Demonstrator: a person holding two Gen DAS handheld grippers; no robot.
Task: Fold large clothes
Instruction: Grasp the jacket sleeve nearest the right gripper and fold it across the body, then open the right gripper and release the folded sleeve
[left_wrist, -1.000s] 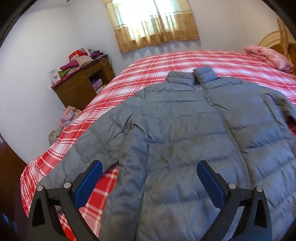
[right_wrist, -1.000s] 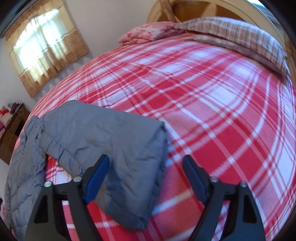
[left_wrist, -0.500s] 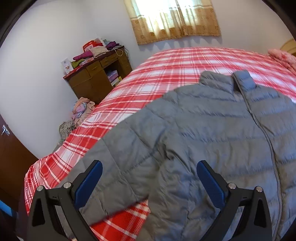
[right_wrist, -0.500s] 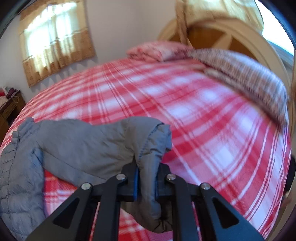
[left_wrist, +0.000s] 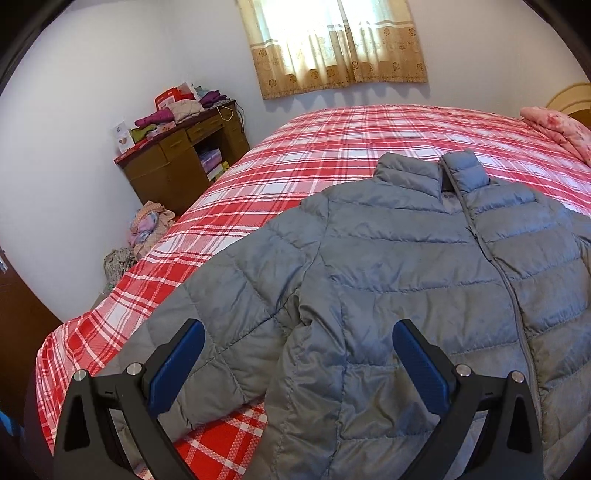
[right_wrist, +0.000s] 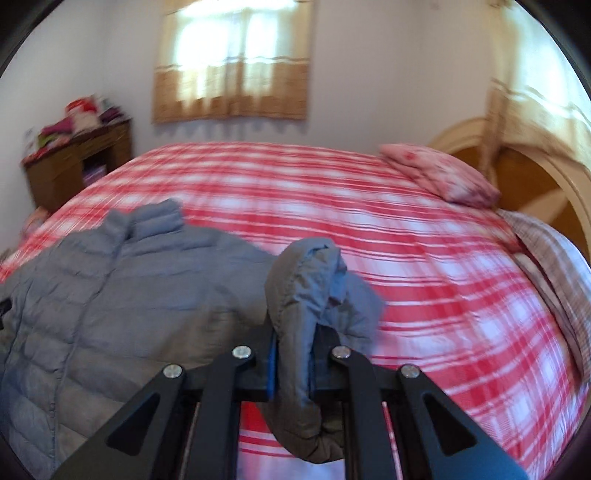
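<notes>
Fingers: right gripper (right_wrist: 291, 365) pinching grey puffer jacket (left_wrist: 406, 288) sleeve cuff (right_wrist: 310, 295) — left gripper (left_wrist: 297, 363) spread wide above other sleeve, plaid bedspread (left_wrist: 332, 147) beneath.

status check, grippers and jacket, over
Right gripper shut on the sleeve cuff, lifted off the bed. Left gripper open, hovering over the other sleeve. Grey puffer jacket flat, zipped. Nothing in the way.

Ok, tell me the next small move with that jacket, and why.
Probably carry the sleeve cuff inward over the grey puffer jacket chest: the right tongs are shut on it, lifted, while the left tongs hang open above the other sleeve.
</notes>
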